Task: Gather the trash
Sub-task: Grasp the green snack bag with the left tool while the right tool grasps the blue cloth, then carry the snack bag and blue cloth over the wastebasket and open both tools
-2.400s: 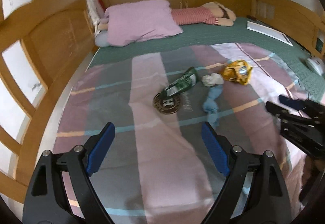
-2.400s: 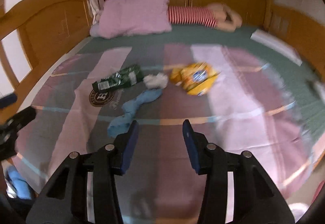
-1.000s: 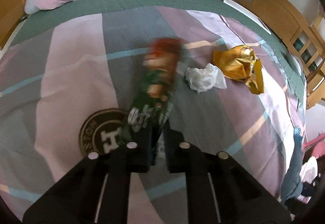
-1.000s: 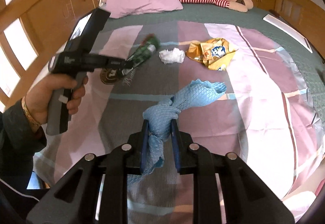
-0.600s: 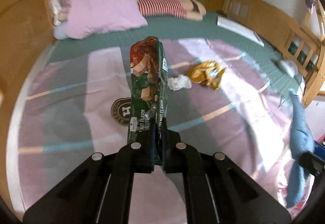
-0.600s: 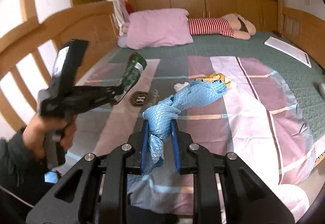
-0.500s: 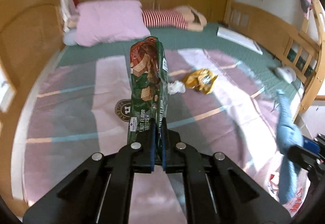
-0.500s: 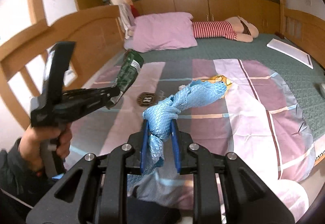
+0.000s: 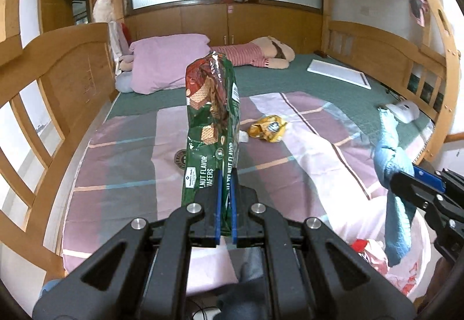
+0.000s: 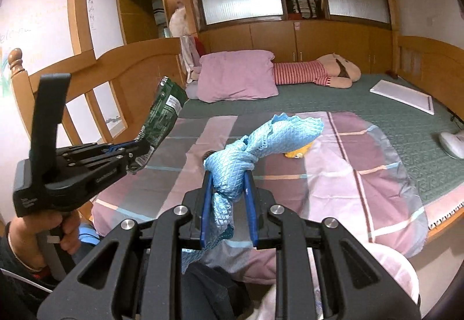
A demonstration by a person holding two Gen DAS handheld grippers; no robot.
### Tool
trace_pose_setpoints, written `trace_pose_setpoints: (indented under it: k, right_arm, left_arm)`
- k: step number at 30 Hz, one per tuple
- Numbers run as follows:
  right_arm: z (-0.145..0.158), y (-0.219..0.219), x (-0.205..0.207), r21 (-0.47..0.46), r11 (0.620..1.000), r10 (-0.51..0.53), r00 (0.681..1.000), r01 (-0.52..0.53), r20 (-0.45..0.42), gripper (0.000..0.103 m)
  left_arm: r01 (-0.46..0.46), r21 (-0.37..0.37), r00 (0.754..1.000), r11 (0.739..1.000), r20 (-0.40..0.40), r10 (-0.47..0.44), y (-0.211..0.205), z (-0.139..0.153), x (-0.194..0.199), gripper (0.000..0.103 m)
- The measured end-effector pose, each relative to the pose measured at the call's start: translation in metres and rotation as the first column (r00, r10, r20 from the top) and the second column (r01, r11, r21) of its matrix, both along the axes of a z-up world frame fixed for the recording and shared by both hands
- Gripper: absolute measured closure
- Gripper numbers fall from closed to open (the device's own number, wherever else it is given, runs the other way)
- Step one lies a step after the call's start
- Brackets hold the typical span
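Note:
My left gripper (image 9: 225, 175) is shut on a green wafer wrapper (image 9: 210, 128), which stands upright above the bed's foot; the same wrapper (image 10: 162, 114) shows at the left of the right wrist view. My right gripper (image 10: 227, 175) is shut on a knotted light-blue cloth (image 10: 266, 134), seen also as the cloth (image 9: 390, 154) at the right of the left wrist view. On the striped blanket (image 9: 130, 151) lie a yellow snack bag (image 9: 268, 128) and a white crumpled tissue (image 9: 243, 135), mostly hidden behind the wrapper.
A white plastic bag (image 9: 406, 259) with red-printed rubbish sits below my right gripper at the bed's foot. A pink pillow (image 9: 168, 61) and a striped stuffed doll (image 9: 255, 54) lie at the head. Wooden rails (image 9: 37, 105) flank the bed. A white board (image 9: 337, 73) rests far right.
Both grippers have risen and pulled back from the bed, carrying the wrapper and the blue cloth. The bed's foot and the white bag have come into view.

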State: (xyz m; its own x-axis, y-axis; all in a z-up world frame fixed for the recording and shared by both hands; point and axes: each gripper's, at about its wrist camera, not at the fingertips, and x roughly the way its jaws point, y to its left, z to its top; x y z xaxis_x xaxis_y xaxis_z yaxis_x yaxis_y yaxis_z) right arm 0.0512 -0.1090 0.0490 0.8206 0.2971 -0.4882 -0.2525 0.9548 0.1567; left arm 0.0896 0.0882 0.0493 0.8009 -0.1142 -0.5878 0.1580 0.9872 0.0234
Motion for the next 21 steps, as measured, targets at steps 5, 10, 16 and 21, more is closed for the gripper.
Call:
trace_pose_setpoints:
  k: [5, 10, 16, 21]
  right_arm:
    - [-0.013, -0.021, -0.022, -0.022, 0.998, -0.053, 0.998, 0.052, -0.024, 0.081]
    - [-0.026, -0.049, -0.04, -0.037, 0.991, -0.131, 0.99, 0.129, -0.049, 0.081]
    - [-0.05, -0.082, -0.056, -0.058, 0.973, -0.228, 0.968, 0.223, -0.106, 0.081]
    - [-0.08, -0.105, -0.066, -0.088, 0.956, -0.292, 0.939, 0.28, -0.18, 0.081]
  left_arm:
    - [0.071, 0.012, 0.997, 0.997, -0.012, -0.071, -0.026, -0.001, -0.015, 0.097]
    - [0.158, 0.008, 0.987, 0.987, -0.03, -0.158, -0.056, -0.004, -0.023, 0.097]
    - [0.282, 0.004, 0.957, 0.959, -0.074, -0.281, -0.097, -0.014, -0.031, 0.097]
    - [0.413, 0.002, 0.896, 0.911, -0.18, -0.406, -0.136, -0.042, -0.023, 0.097]
